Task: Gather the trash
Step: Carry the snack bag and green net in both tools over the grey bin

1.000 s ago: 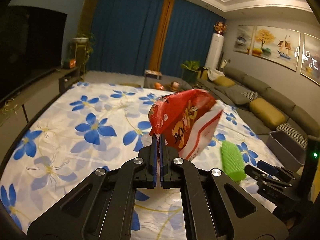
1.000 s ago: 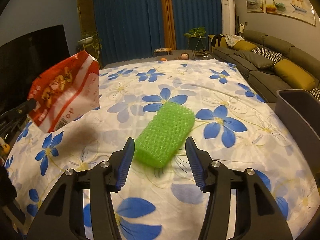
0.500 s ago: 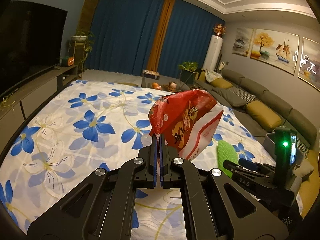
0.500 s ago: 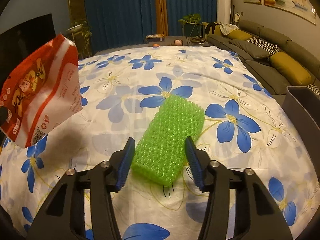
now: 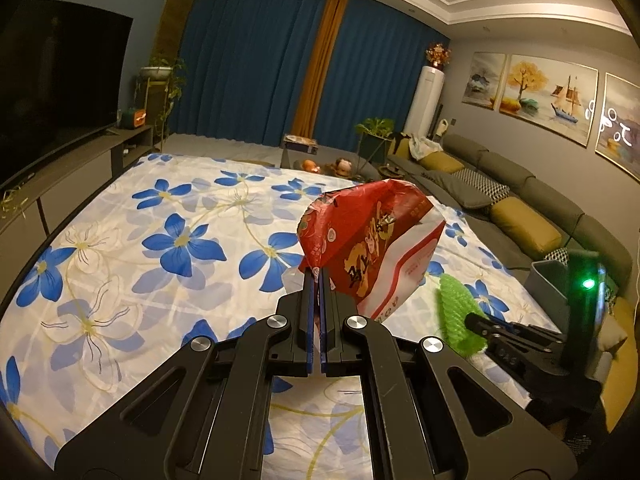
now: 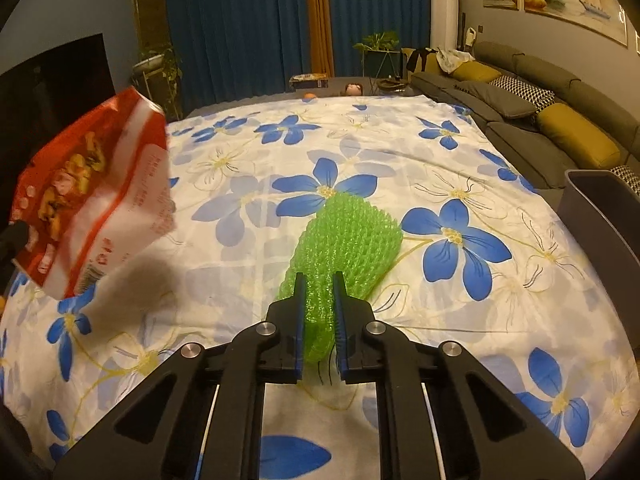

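My left gripper is shut on the corner of a red and white snack bag and holds it up above the flowered tablecloth. The bag also shows at the left of the right wrist view. My right gripper is shut on the near end of a green foam net sleeve, which lies on the cloth and is squeezed between the pads. In the left wrist view the green sleeve sits at the right with the right gripper on it.
A grey bin stands at the table's right edge, also in the left wrist view. A grey sofa with yellow cushions runs along the right wall. A TV and low cabinet are on the left.
My right gripper has moved forward over the green sleeve and closed on it. The left gripper keeps the snack bag raised, hardly moved.
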The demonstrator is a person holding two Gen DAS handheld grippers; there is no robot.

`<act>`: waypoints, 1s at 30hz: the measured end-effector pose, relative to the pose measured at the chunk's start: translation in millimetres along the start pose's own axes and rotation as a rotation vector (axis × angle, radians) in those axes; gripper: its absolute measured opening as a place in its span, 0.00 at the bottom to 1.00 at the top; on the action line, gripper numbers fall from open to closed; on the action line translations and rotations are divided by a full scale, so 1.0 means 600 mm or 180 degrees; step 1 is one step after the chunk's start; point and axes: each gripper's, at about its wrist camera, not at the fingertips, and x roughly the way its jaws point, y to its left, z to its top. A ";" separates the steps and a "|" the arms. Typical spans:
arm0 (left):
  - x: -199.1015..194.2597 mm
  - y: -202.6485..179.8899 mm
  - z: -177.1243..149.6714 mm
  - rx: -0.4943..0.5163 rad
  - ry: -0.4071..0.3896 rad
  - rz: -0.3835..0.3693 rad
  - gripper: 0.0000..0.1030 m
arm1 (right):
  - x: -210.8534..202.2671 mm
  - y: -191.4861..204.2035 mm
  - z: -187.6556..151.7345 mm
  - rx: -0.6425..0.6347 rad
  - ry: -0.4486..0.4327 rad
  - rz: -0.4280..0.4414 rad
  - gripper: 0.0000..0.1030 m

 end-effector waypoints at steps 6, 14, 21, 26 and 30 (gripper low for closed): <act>0.001 -0.007 -0.002 0.0035 0.0006 -0.0016 0.01 | -0.047 0.003 -0.001 -0.0114 -0.0196 0.0005 0.13; -0.005 -0.034 0.000 0.0110 -0.0005 -0.0059 0.01 | -0.111 -0.010 -0.004 -0.0217 -0.0420 0.0030 0.13; -0.022 -0.104 0.016 0.0312 -0.0079 -0.0179 0.01 | -0.163 -0.055 -0.004 -0.0194 -0.0618 0.0005 0.13; -0.027 -0.193 0.035 0.0503 -0.0160 -0.0369 0.01 | -0.193 -0.107 -0.005 -0.0121 -0.0764 -0.0075 0.13; -0.017 -0.280 0.040 0.0659 -0.0176 -0.0588 0.01 | -0.216 -0.179 -0.001 0.0023 -0.0884 -0.0235 0.13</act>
